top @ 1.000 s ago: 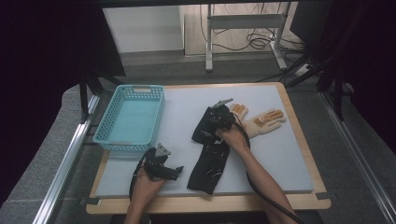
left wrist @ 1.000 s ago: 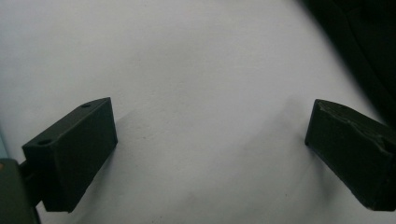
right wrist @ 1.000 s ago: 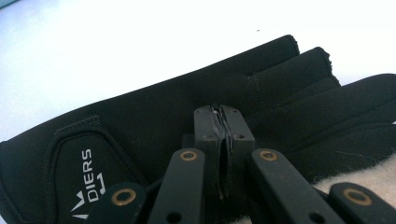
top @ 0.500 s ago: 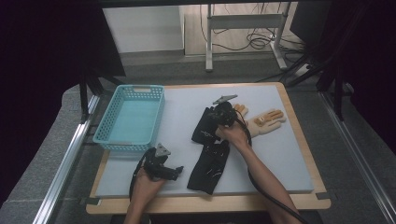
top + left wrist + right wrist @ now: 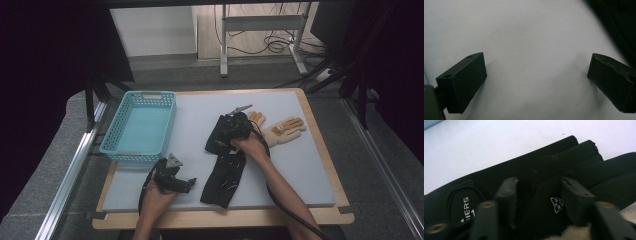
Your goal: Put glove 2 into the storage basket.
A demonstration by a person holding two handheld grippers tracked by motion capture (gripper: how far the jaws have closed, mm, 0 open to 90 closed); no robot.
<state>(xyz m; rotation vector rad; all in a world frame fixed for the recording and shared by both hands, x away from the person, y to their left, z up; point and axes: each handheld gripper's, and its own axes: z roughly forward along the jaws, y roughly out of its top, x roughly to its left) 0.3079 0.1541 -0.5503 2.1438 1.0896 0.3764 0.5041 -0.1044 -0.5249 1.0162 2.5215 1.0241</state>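
Wooden table (image 5: 327,165) topped with pale grey-blue mat (image 5: 300,165). On mat: light-blue mesh basket (image 5: 139,126) at left edge; black glove (image 5: 223,178) near front centre; second black glove (image 5: 216,137) just beyond it, touching; tan wooden hand model (image 5: 285,130) to right, fingers spread, partly under second glove.

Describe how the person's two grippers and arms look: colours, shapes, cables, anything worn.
Both grippers are black. The left gripper carries a grey three-cornered plate on top, and a black cable loops from it. Its jaws are blocky, matt black, with small holes in one. The right gripper is a bulkier black body; a black cable trails back along the forearm. Its jaws are slim, with brass-coloured screws at the base. Both forearms are bare, no sleeves or gloves worn.
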